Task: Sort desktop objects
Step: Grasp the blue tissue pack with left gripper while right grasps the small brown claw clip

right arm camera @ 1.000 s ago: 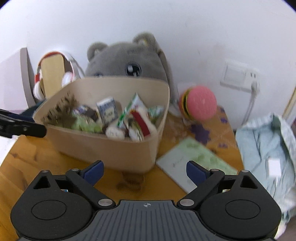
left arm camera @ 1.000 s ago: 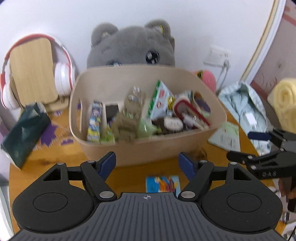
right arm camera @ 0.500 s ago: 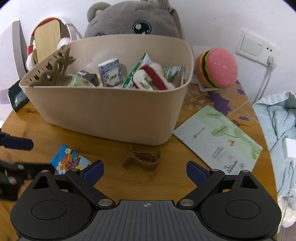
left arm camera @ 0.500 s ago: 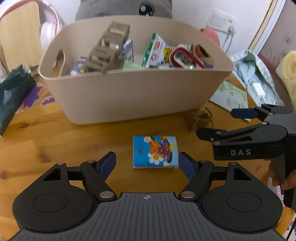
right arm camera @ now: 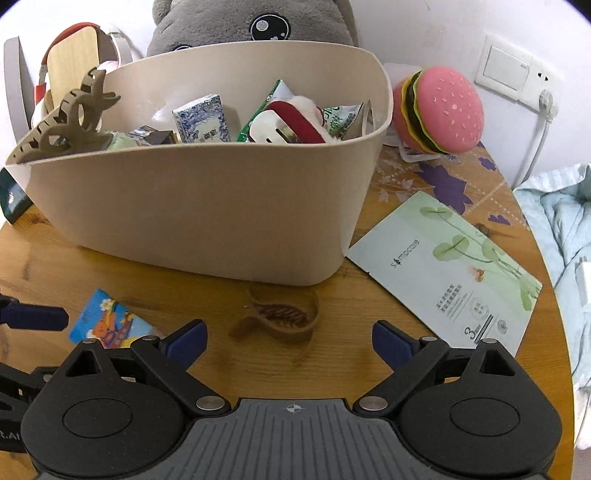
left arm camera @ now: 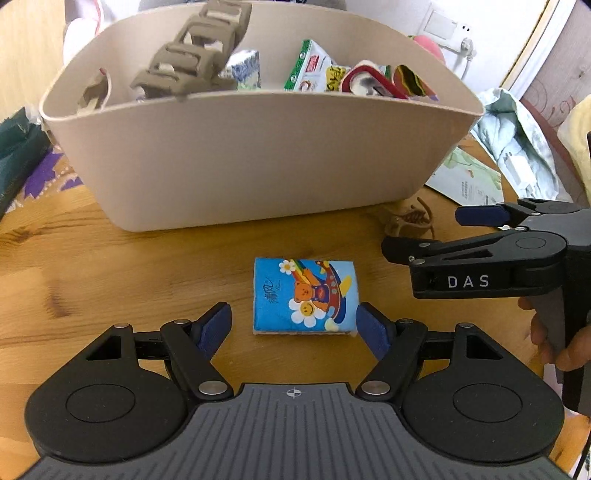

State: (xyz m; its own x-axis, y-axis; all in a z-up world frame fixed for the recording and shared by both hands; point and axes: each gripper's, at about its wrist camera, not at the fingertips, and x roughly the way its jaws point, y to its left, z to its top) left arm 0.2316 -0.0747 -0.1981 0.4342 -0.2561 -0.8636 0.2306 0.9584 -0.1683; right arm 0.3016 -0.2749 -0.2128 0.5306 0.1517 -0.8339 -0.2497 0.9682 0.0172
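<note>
A blue tissue pack with a cartoon bear [left arm camera: 304,295] lies flat on the wooden table, right between the fingertips of my open left gripper [left arm camera: 293,326]. It also shows in the right wrist view [right arm camera: 110,325]. A brown hair claw [right arm camera: 282,315] lies on the table just ahead of my open right gripper [right arm camera: 290,338], and shows in the left wrist view [left arm camera: 408,221]. The beige basket [left arm camera: 258,158] stands behind both, full of snack packs and a large brown claw clip [right arm camera: 70,118]. The right gripper [left arm camera: 476,236] is seen from the side at right.
A green sheet-mask packet [right arm camera: 448,266] lies right of the basket. A burger toy [right arm camera: 439,110] and grey plush [right arm camera: 255,22] stand at the wall. Pale blue cloth [right arm camera: 565,236] lies off the right table edge. A dark green packet [left arm camera: 14,155] lies at left.
Both grippers have come down and closer to the table. The tissue pack now sits between my left fingertips, and the brown hair claw sits just ahead of my right gripper.
</note>
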